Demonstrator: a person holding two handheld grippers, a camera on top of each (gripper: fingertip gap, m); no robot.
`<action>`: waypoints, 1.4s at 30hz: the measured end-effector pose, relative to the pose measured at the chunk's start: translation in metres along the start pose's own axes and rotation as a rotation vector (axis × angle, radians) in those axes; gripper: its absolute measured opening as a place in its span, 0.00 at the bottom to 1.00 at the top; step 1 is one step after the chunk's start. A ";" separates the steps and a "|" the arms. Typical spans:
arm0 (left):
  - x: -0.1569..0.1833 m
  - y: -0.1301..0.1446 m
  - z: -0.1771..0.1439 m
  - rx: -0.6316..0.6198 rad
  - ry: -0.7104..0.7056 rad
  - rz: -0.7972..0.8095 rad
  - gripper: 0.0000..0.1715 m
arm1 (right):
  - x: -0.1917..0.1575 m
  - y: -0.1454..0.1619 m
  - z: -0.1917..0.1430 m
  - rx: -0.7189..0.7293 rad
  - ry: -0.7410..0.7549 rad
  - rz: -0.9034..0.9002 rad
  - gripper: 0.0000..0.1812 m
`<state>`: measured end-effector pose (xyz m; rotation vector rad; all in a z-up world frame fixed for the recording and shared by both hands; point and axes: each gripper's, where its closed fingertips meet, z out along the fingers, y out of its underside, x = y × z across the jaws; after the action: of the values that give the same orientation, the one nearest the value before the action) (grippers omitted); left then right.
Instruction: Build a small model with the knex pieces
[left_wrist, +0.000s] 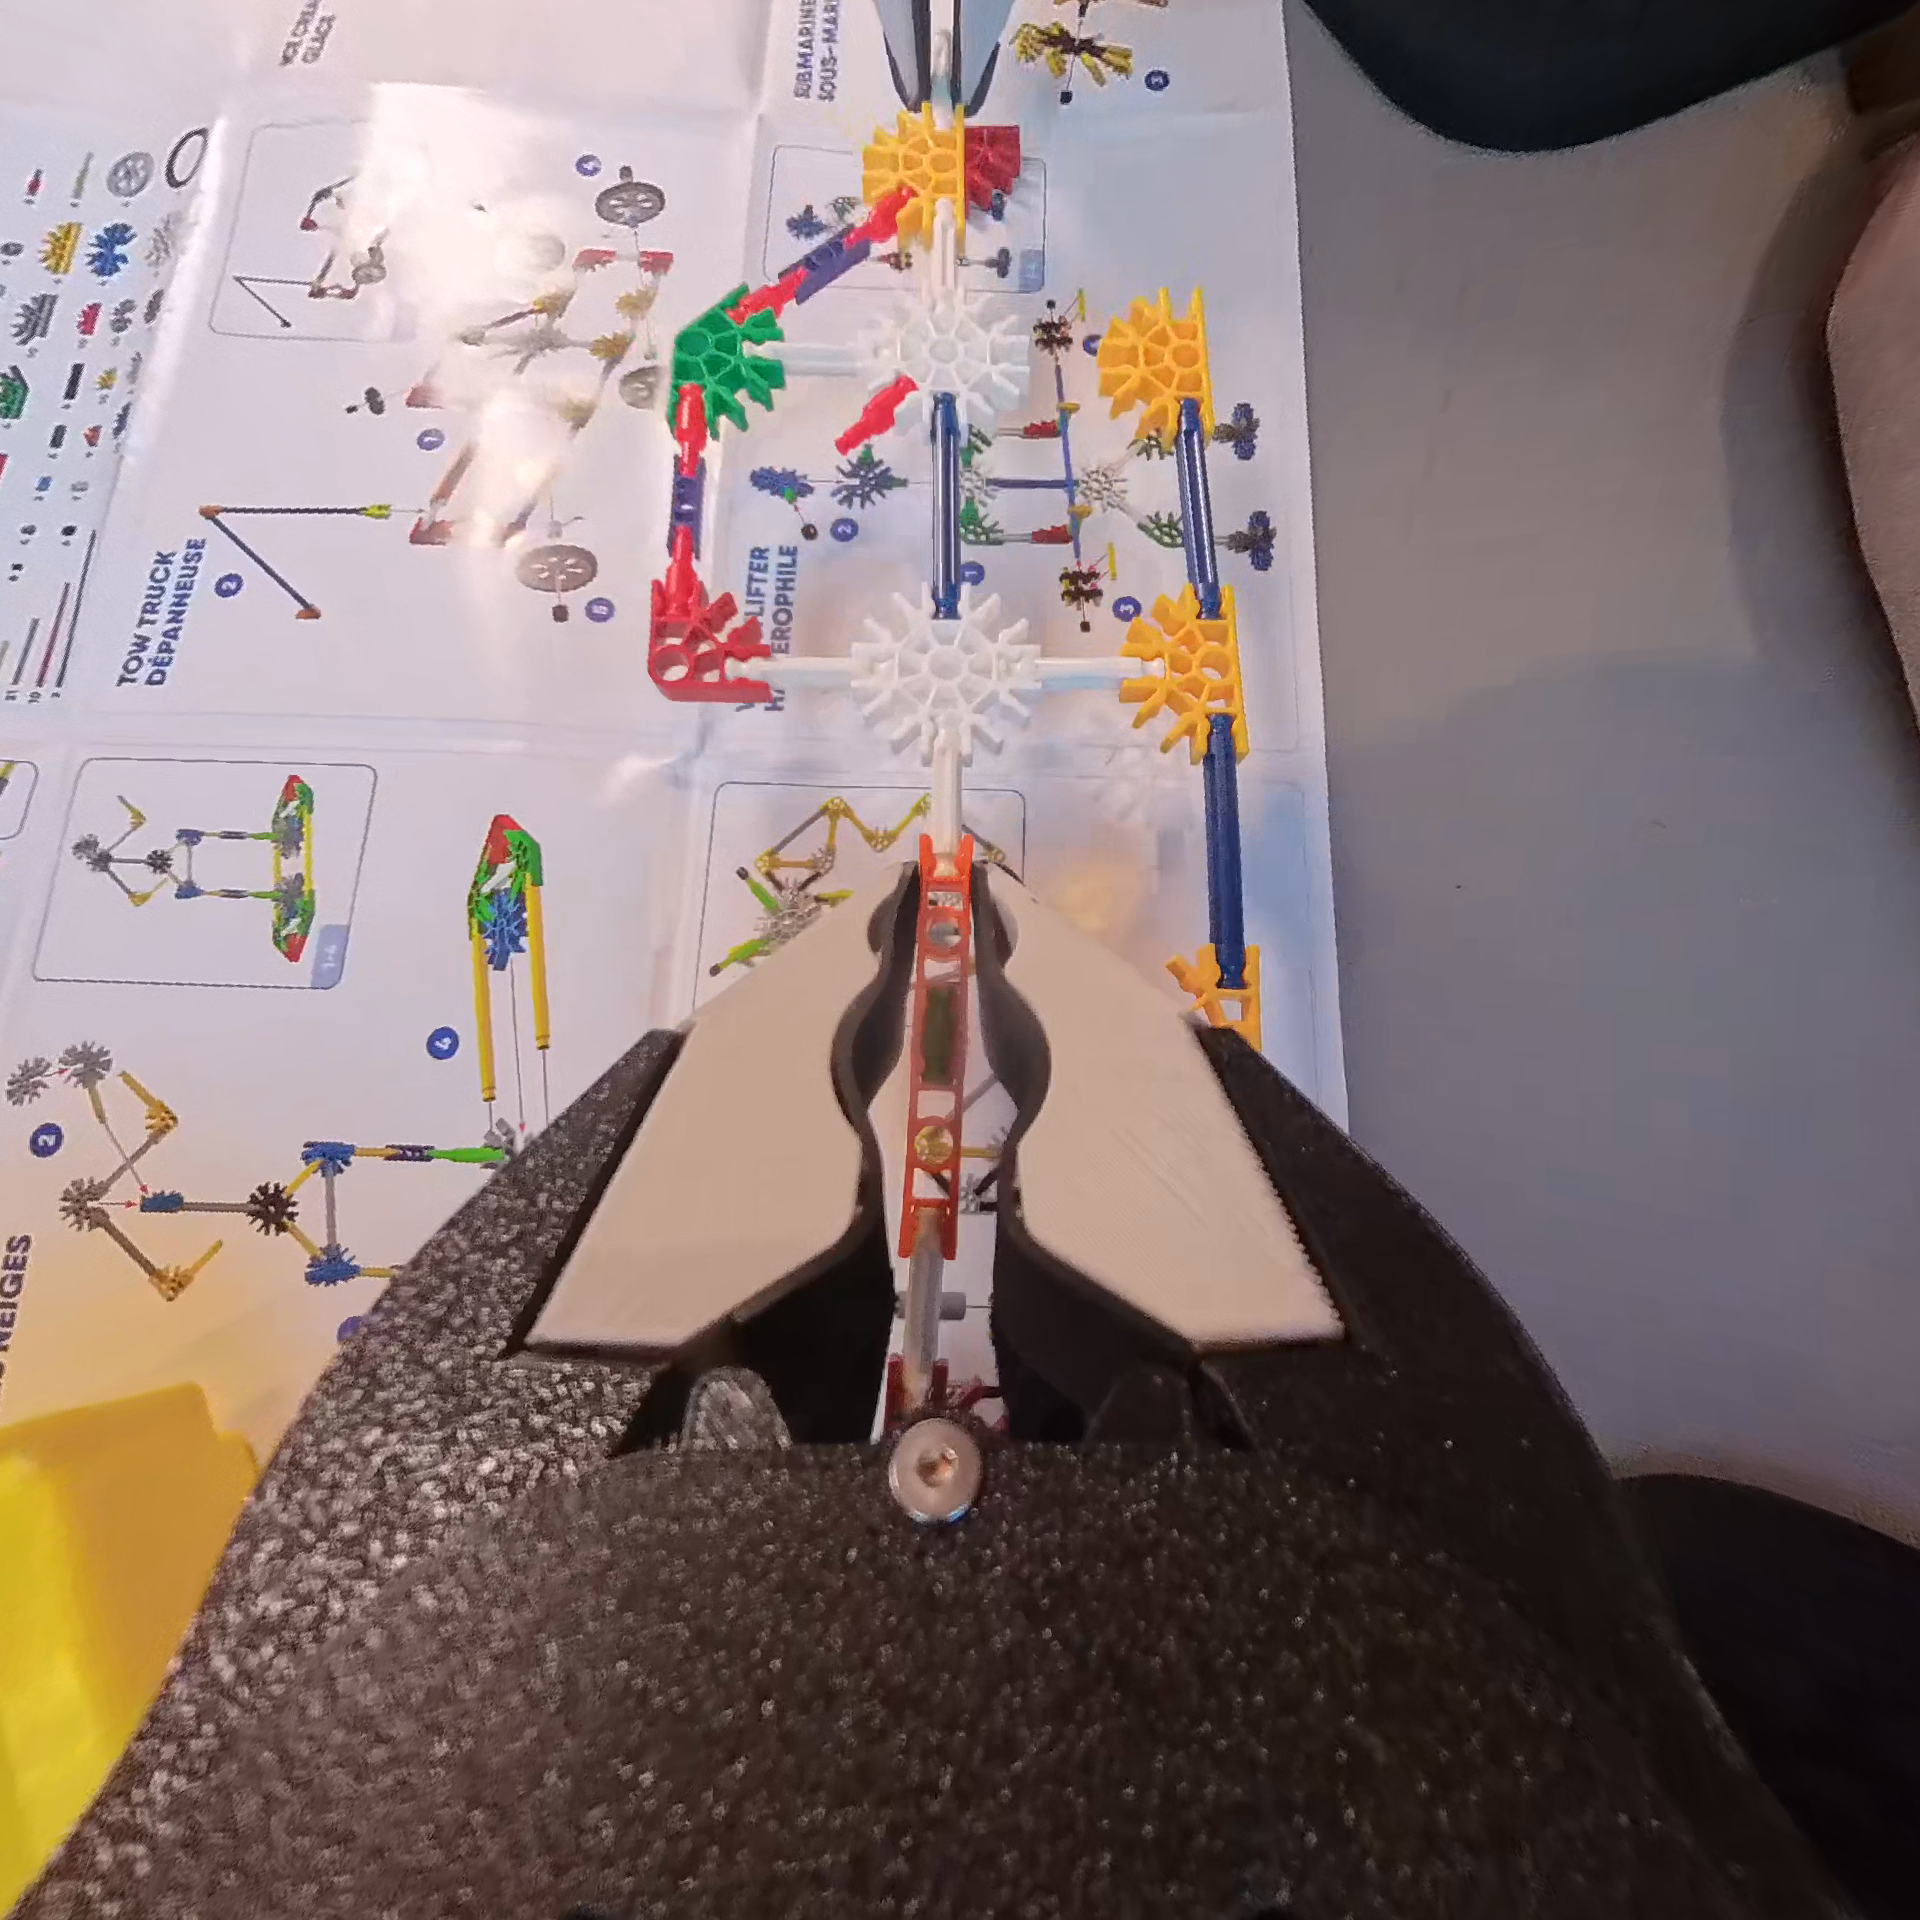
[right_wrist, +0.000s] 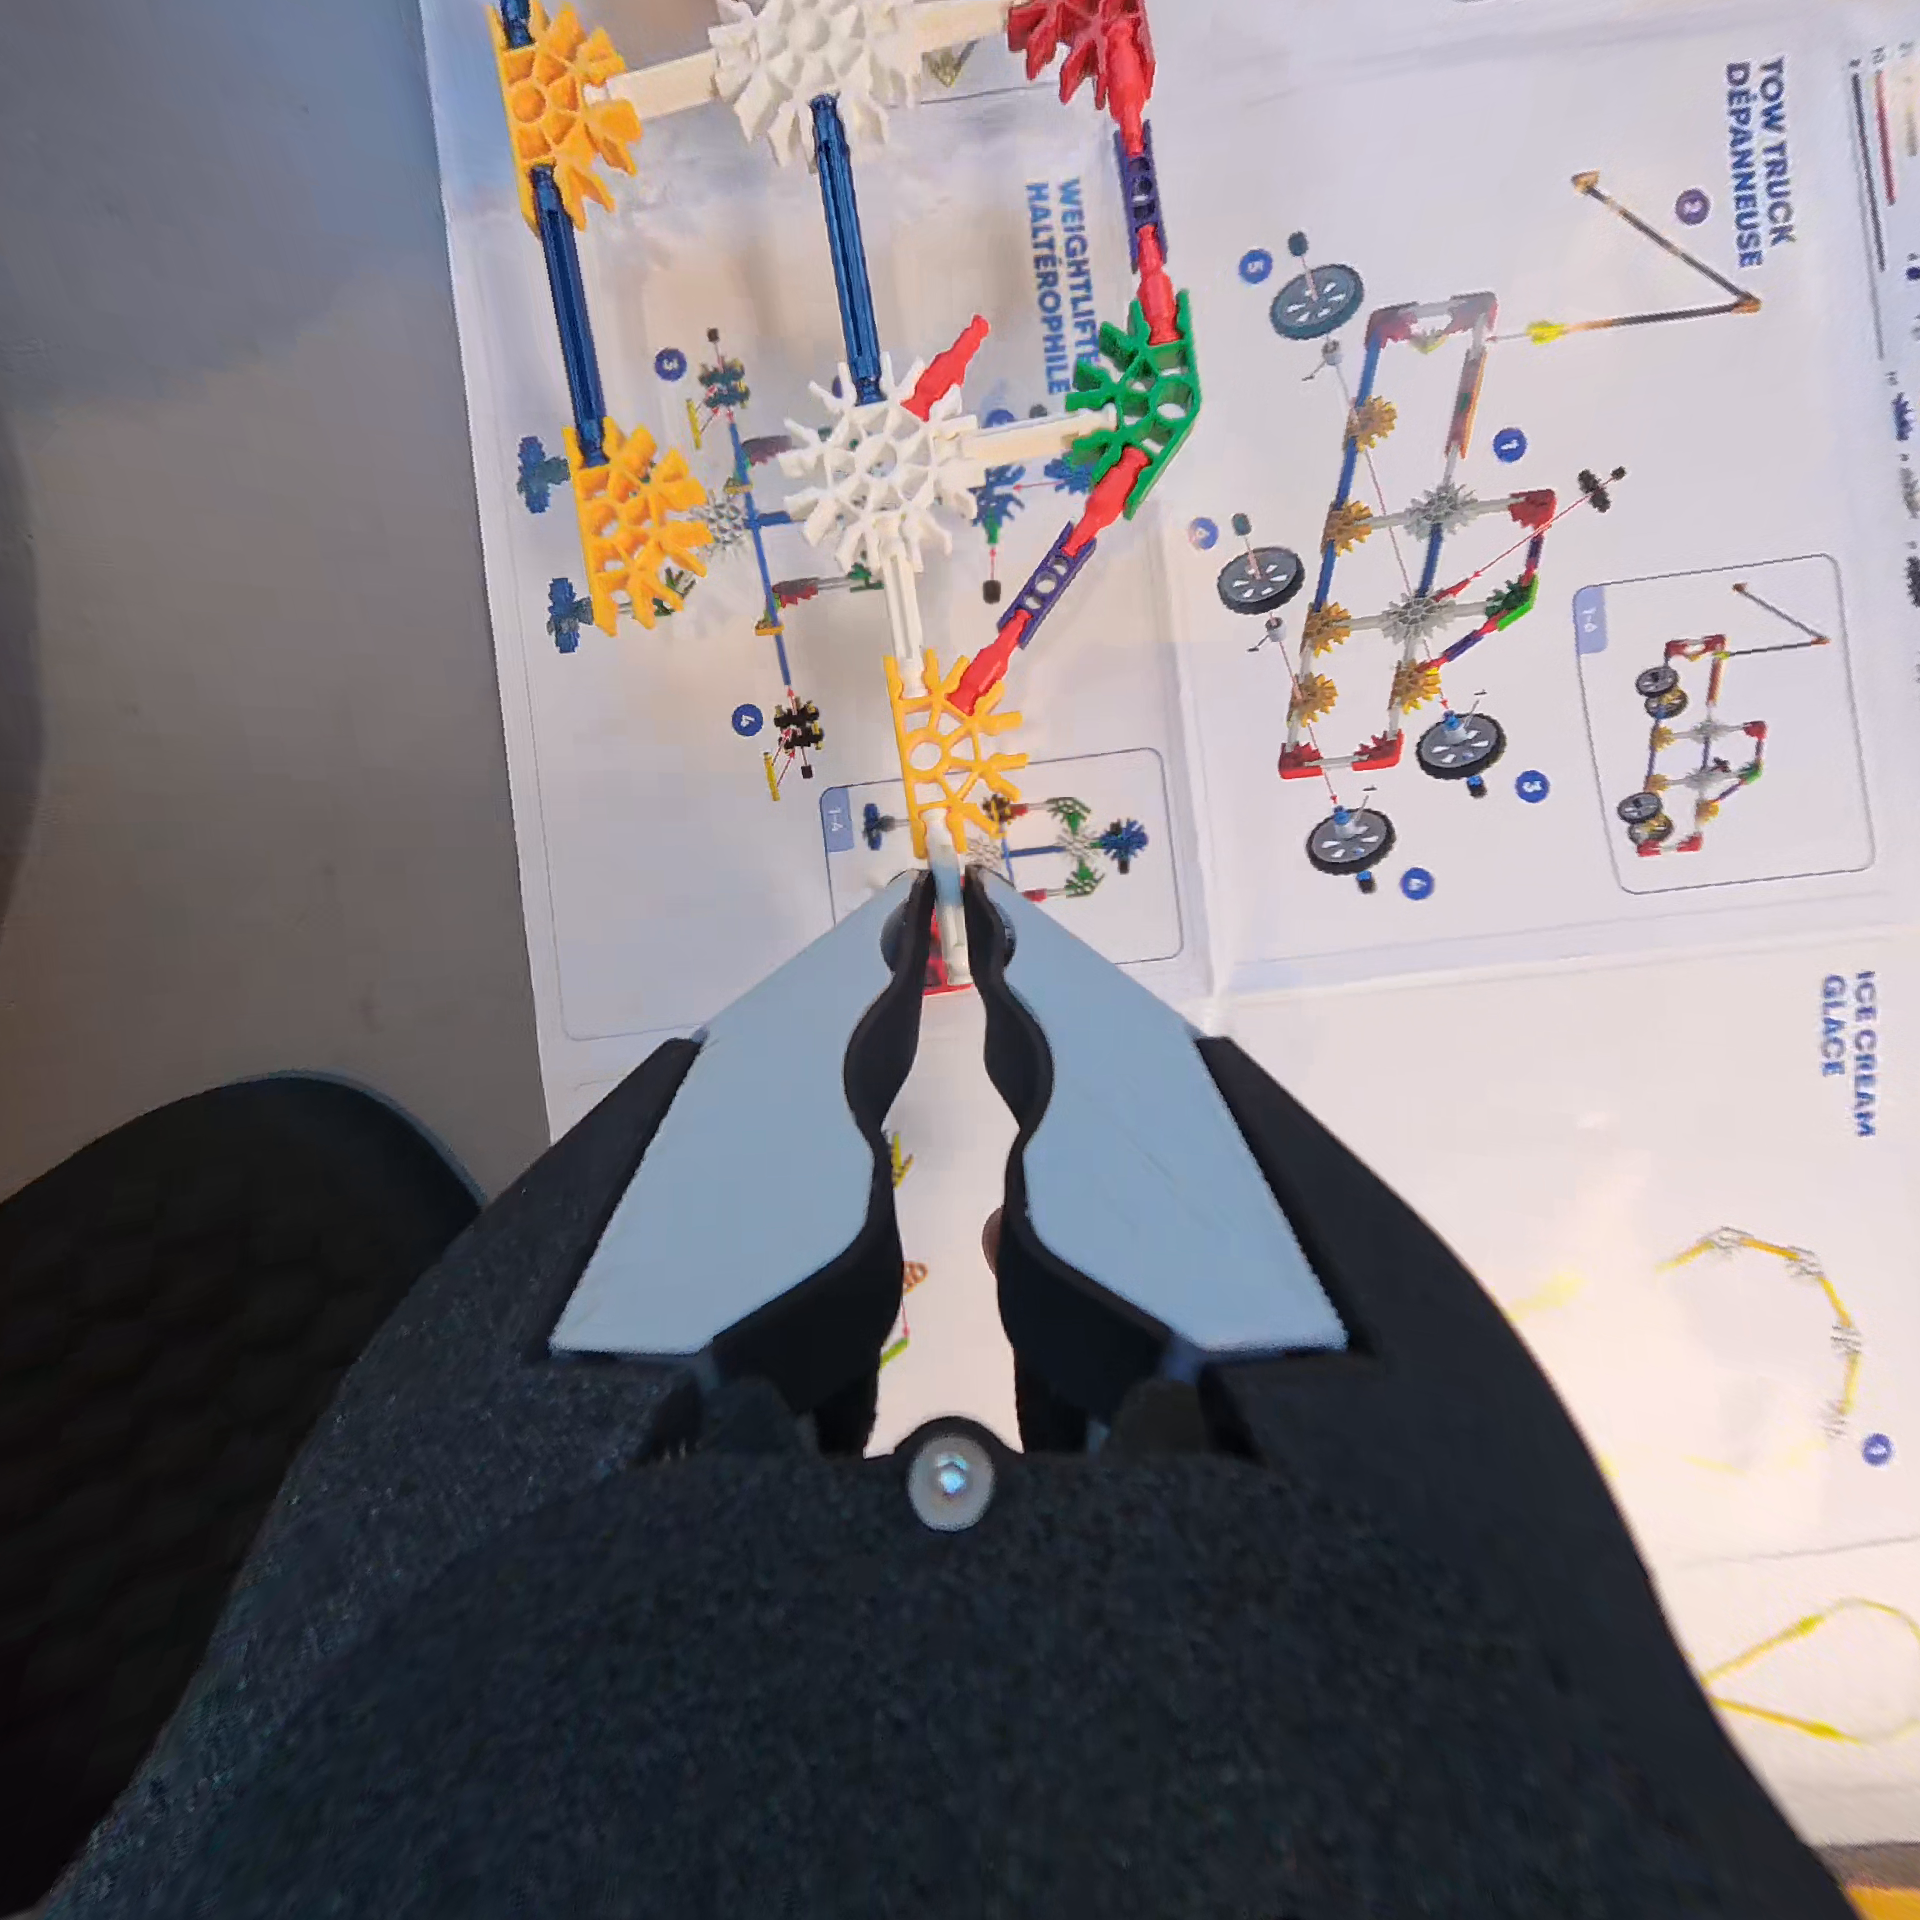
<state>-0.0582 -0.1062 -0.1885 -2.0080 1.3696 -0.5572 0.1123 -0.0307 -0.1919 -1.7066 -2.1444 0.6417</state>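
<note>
**A:** Looking at this from where I'm standing, the whole rod-and-connector model (left_wrist: 940, 499) lies flat on the instruction sheet (left_wrist: 416, 675), which is spread over a grey table (left_wrist: 1558, 623). The left gripper (left_wrist: 943, 883) is clenched on an orange connector (left_wrist: 940, 1039) at the near end of the model, edge-on between the pads. At the far end, the right gripper (right_wrist: 943, 883) is pinched tight on a short white rod (right_wrist: 948, 914) sticking out of a yellow connector (right_wrist: 951, 743).

**B:** So it's held at both ends of the middle spine?

**A:** Looks that way. White snowflake connectors (left_wrist: 943, 665) run down the middle, blue rods (left_wrist: 1205, 520) and yellow pieces on one side, a green connector (left_wrist: 722, 358) and red bits on the other.

**B:** How would it handle, you reckon?

**A:** Light, I'd guess, it's all thin plastic. Each piece is stiff, but the joints are only snap-fits, so the frame probably flexes and could pop apart if twisted or pulled hard. Smooth plastic too, so a rod could slip or spin in the pads. I'd say the flat connectors give a surer hold than the round rods.

**B:** Anything else around?

**A:** Something yellow (left_wrist: 94, 1538) at the sheet's edge in the left view, can't tell what. Dark rounded shape (right_wrist: 187, 1247) beside the right gripper.
</note>
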 end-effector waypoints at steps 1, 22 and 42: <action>0.000 0.002 0.001 -0.011 0.001 0.003 0.04 | -0.001 0.002 0.003 0.000 0.003 0.009 0.03; -0.009 0.015 0.005 -0.037 -0.017 -0.013 0.04 | 0.006 0.024 0.001 -0.012 0.091 0.039 0.09; -0.015 0.020 0.013 -0.102 -0.027 0.016 0.04 | 0.010 0.027 -0.001 0.019 0.096 0.087 0.10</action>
<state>-0.0685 -0.0937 -0.2118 -2.0752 1.4225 -0.4598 0.1322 -0.0158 -0.2057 -1.7909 -2.0023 0.5889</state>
